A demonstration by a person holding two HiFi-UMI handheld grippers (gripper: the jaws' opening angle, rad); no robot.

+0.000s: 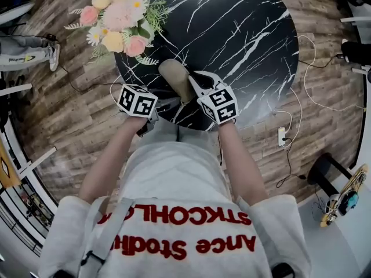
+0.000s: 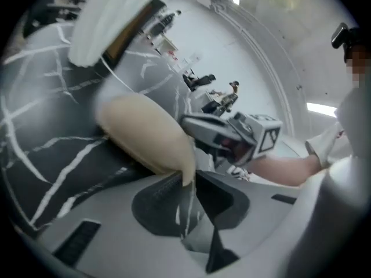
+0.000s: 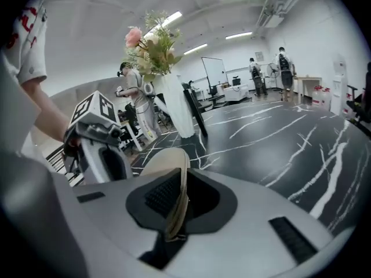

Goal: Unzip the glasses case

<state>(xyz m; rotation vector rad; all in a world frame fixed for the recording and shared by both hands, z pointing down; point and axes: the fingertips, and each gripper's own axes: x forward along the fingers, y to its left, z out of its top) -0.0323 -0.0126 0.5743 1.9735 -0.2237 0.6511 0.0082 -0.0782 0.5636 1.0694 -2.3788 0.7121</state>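
A beige glasses case [image 1: 177,79] lies at the near edge of the round black marble table [image 1: 249,33]. My left gripper [image 1: 162,101] comes at it from the left. In the left gripper view the case's [image 2: 145,132] near tip is pinched between the narrow jaws of this gripper [image 2: 186,190]. My right gripper [image 1: 194,86] meets the case from the right. In the right gripper view it [image 3: 174,213] is shut on the thin edge of the case [image 3: 168,161]. Whether the zip pull is in that grip is not clear.
A white vase of pink and yellow flowers [image 1: 119,19] stands at the table's far left, close behind the case. A power strip and cables [image 1: 281,135] lie on the wooden floor to the right. People [image 3: 281,68] stand far off.
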